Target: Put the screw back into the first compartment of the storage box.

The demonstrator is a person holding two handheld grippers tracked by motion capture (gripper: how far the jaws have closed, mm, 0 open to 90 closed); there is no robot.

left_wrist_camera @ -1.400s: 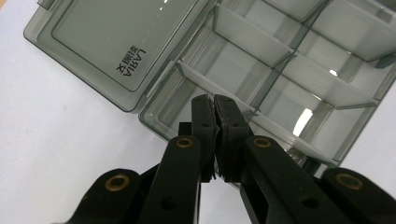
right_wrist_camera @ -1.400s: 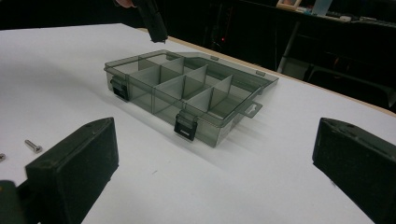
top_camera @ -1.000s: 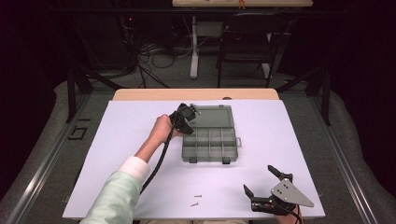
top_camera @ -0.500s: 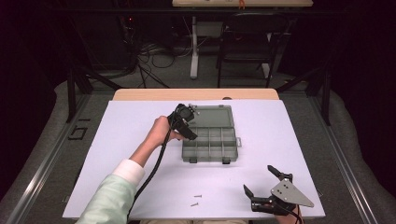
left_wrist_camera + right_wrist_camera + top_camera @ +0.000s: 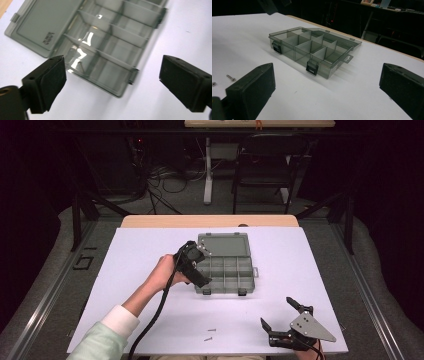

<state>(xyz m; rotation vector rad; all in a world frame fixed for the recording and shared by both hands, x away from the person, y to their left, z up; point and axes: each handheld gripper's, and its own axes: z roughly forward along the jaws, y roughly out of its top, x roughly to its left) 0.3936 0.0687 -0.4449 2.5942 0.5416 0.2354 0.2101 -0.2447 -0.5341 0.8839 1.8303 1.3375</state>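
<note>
A smoky-grey compartment box (image 5: 231, 272) lies with its lid (image 5: 223, 244) folded flat behind it. My left gripper (image 5: 199, 266) hovers over the box's left end, held in a hand. Its jaws have just been opening and now stand open, with nothing between them. In the left gripper view the left gripper (image 5: 113, 72) looks down on the box (image 5: 110, 50), where a small screw (image 5: 80, 66) lies in one compartment. My right gripper (image 5: 280, 314) rests open at the table's near right edge. In the right gripper view the right gripper (image 5: 328, 75) faces the box (image 5: 312, 50) from a distance.
Two loose screws (image 5: 210, 334) lie on the white table cover (image 5: 310, 265) near the front edge, also seen as screws (image 5: 230, 78) left of my right gripper. A cable (image 5: 160, 305) trails from the left gripper. Chairs and desk legs stand beyond the table.
My left gripper has drawn back from the lid side toward the box's near left end and risen a little. The right gripper has not moved.
</note>
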